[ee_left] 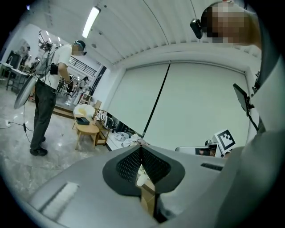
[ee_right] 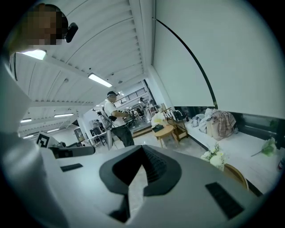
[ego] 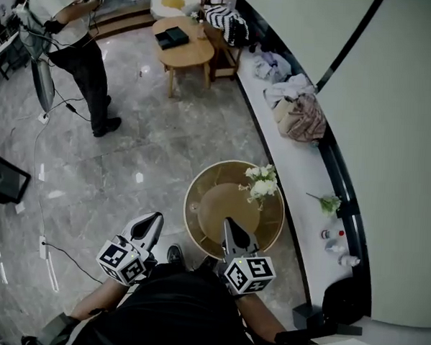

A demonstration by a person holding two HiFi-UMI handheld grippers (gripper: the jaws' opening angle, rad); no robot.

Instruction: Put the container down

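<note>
L tongs (ego: 154, 221) & R tongs (ego: 231, 227) both pinched closed w/ nothing between, bottom center of head view. Flower container (ego: 261, 186) sits on round wooden counter (ego: 194, 203), center-right of frame, just above R tongs, touching neither. Person (ego: 71, 38) upper left.

Bare round table (ego: 212, 204) left of white flowers (ego: 262, 183)

Left tool (ee_left: 141, 148), jaws together

Round wooden table (ego: 200, 192) with white flowers (ego: 262, 183) near its edge
</note>
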